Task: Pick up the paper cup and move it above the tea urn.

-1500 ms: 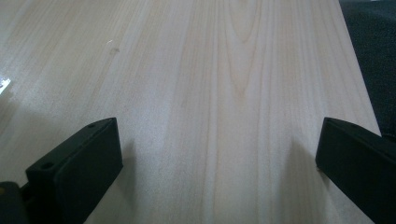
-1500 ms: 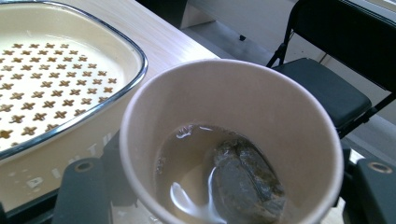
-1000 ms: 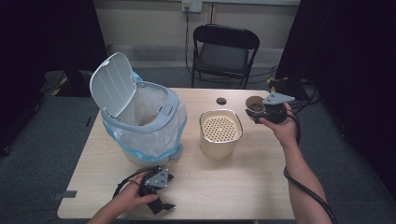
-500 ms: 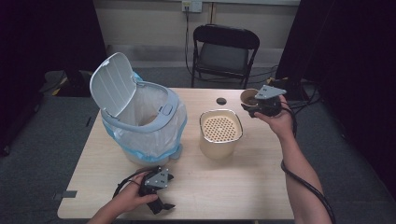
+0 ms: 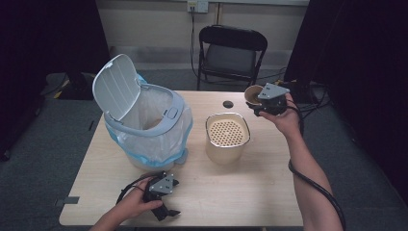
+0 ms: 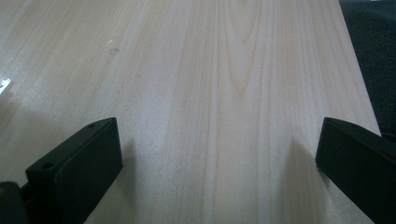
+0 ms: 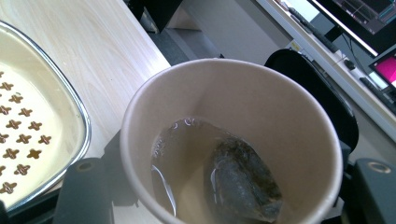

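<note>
Above the far right of the tabletop (image 5: 269,192), beside the perforated strainer container (image 5: 227,137), my right claw (image 5: 263,101) clamps a paper cup (image 7: 229,144) by its sides. Its thin wall should buckle if squeezed. Inside, tea and a soggy teabag (image 7: 240,184) could slosh. My left claw (image 5: 163,199) rests wide, empty.

No legible text, label, brand, number or sign appears in any view. The monitor (image 7: 369,28) beyond the table's far edge, in the right gripper view, shows coloured screen content too blurred to read.
</note>
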The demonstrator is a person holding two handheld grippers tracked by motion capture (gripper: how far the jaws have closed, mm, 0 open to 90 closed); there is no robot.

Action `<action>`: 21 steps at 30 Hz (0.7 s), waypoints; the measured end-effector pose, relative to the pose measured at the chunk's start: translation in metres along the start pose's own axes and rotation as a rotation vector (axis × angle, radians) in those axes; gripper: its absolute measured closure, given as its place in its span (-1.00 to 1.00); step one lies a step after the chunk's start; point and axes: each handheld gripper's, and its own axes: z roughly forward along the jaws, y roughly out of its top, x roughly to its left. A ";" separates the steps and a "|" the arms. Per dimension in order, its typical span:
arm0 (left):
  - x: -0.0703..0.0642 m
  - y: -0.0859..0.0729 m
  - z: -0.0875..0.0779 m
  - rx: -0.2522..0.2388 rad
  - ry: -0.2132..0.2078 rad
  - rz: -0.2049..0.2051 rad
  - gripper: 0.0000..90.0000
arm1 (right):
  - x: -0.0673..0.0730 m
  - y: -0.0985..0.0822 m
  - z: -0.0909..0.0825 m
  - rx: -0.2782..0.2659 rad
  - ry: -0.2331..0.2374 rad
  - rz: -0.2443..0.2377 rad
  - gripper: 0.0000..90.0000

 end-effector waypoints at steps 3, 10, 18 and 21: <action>0.000 0.000 0.000 0.000 0.000 -0.001 -1.00 | 0.002 0.001 0.000 -0.001 0.000 -0.012 -0.34; 0.000 0.000 0.000 0.000 0.000 0.001 -1.00 | 0.008 0.007 -0.001 -0.003 -0.021 -0.089 -0.33; 0.000 0.000 0.000 -0.001 0.000 -0.001 -1.00 | 0.012 0.014 -0.002 0.025 -0.020 -0.171 -0.34; 0.000 0.000 0.000 0.001 0.000 0.000 -1.00 | 0.014 0.019 -0.005 0.025 -0.022 -0.204 -0.34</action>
